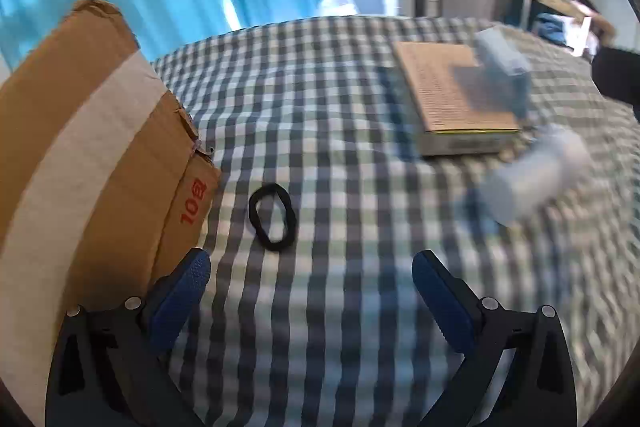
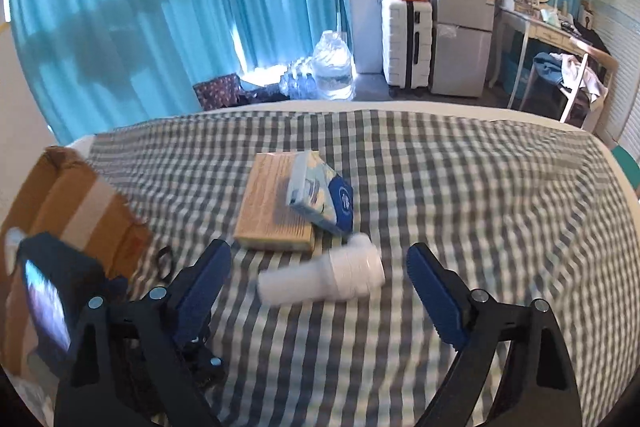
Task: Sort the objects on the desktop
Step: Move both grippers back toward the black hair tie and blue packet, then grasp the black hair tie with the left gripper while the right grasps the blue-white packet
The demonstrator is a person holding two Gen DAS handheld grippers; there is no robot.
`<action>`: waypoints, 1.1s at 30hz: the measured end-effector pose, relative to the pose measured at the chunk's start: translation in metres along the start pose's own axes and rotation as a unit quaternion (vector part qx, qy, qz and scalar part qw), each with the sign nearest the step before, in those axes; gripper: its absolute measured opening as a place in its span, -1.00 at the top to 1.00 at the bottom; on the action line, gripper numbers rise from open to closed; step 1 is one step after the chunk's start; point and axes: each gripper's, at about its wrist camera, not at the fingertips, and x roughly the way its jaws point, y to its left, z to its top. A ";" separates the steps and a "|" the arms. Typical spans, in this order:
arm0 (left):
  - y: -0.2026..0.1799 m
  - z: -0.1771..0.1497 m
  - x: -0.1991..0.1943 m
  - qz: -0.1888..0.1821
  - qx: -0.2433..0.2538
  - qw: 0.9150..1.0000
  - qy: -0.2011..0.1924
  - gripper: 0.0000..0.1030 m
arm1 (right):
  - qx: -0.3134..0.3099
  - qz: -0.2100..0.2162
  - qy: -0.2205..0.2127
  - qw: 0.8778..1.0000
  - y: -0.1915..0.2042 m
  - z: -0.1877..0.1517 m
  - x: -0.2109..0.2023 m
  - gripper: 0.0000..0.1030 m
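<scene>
Lying on a checked bed cover (image 1: pixel 320 307), the things to sort spread from left to right across both views.

In the left wrist view, a cardboard box (image 1: pixel 92 155) with a white tape stripe fills the left edge. Just right of it, lower centre, lies a black hair tie (image 1: pixel 273 218), flat on the cover and apart from the box. The left tongs (image 1: pixel 310 277) stand spread below it, with nothing between them. At the upper right sits a brown book (image 1: pixel 444 87) with a blurred pack (image 1: pixel 504 61) on its far corner. Below the book, a white bottle (image 1: pixel 536 179) lies on its side.

In the right wrist view, the box (image 2: pixel 80 203) is at the left edge and the hair tie (image 2: pixel 164 261) just beside it. The book (image 2: pixel 268 211) is at centre, the pack (image 2: pixel 320 191) leaning on its right side. The bottle (image 2: pixel 324 281) lies just below, between the spread tips of the right tongs (image 2: pixel 318 263), which do not touch it.
</scene>
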 end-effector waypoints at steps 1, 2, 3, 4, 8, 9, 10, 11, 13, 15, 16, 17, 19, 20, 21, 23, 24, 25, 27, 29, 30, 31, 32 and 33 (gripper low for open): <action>-0.004 0.001 0.007 0.008 -0.002 1.000 0.004 -1.00 | 0.003 0.000 0.004 1.000 -0.001 0.003 0.011 -0.72; -0.005 0.002 0.014 0.009 -0.011 1.000 0.006 -1.00 | 0.006 0.001 0.011 1.000 -0.002 0.006 0.022 -0.69; -0.002 0.003 0.019 0.001 -0.034 0.999 0.001 -1.00 | 0.009 0.004 0.016 1.000 -0.002 0.008 0.033 -0.68; 0.002 0.004 0.021 -0.004 -0.053 0.999 -0.003 -1.00 | 0.009 0.005 0.019 1.000 -0.002 0.010 0.041 -0.66; 0.007 0.001 0.028 -0.018 -0.089 0.996 0.011 -1.00 | 0.000 0.001 0.039 0.999 -0.003 0.013 0.072 -0.20; 0.010 -0.001 0.028 -0.028 -0.098 0.995 0.013 -1.00 | 0.002 -0.001 0.046 0.999 -0.003 0.014 0.079 -0.12; 0.012 -0.005 0.028 -0.035 -0.102 0.994 0.015 -1.00 | 0.006 0.001 0.052 0.999 -0.006 0.015 0.087 0.02; 0.014 -0.007 0.028 -0.042 -0.105 0.993 0.017 -1.00 | 0.012 0.011 0.055 0.998 -0.009 0.015 0.092 0.10; 0.027 -0.015 0.031 -0.071 -0.130 0.989 0.021 -0.85 | 0.024 0.019 0.047 0.998 -0.015 0.015 0.092 0.39; 0.042 -0.020 0.028 -0.069 -0.154 0.986 0.012 -0.35 | 0.020 0.022 0.044 0.999 -0.018 0.014 0.086 0.57; 0.051 -0.023 0.026 -0.074 -0.169 0.983 0.006 -0.13 | 0.013 0.020 0.046 0.999 -0.020 0.011 0.081 0.59; 0.059 -0.022 0.026 -0.078 -0.173 0.982 0.006 -0.02 | 0.013 0.021 0.046 0.999 -0.021 0.008 0.078 0.59; 0.066 -0.023 0.026 -0.087 -0.170 0.981 0.008 0.18 | 0.024 0.030 0.045 0.998 -0.028 0.002 0.069 0.60; 0.068 -0.022 0.024 -0.088 -0.167 0.982 0.011 0.26 | 0.029 0.033 0.045 0.998 -0.030 -0.002 0.063 0.60; 0.069 -0.022 0.022 -0.092 -0.166 0.982 0.013 0.41 | 0.030 0.033 0.045 0.998 -0.032 -0.006 0.057 0.60; 0.067 -0.021 0.018 -0.098 -0.152 0.983 0.014 0.75 | 0.033 0.036 0.041 0.998 -0.032 -0.011 0.046 0.60; 0.068 -0.019 0.019 -0.105 -0.150 0.983 0.017 0.83 | 0.032 0.040 0.041 0.998 -0.031 -0.014 0.040 0.60; 0.070 -0.020 0.017 -0.110 -0.154 0.982 0.019 0.85 | 0.031 0.041 0.040 0.998 -0.031 -0.016 0.034 0.61; 0.072 -0.019 0.014 -0.122 -0.161 0.979 0.026 0.87 | 0.022 0.049 0.031 0.998 -0.027 -0.019 0.019 0.68; 0.071 -0.021 0.006 -0.132 -0.158 0.978 0.028 0.87 | 0.016 0.063 0.031 0.997 -0.022 -0.019 0.011 0.84; 0.070 -0.023 -0.001 -0.128 -0.153 0.980 0.025 0.87 | 0.015 0.066 0.029 0.997 -0.021 -0.018 0.007 0.84; 0.068 -0.021 -0.002 -0.136 -0.150 0.979 0.025 0.87 | 0.015 0.067 0.026 0.997 -0.020 -0.020 -0.001 0.84; 0.066 -0.022 -0.007 -0.141 -0.147 0.979 0.025 0.87 | 0.015 0.068 0.024 0.997 -0.020 -0.021 -0.006 0.84; 0.066 -0.024 -0.014 -0.143 -0.146 0.979 0.023 0.87 | 0.016 0.067 0.021 0.997 -0.021 -0.022 -0.010 0.84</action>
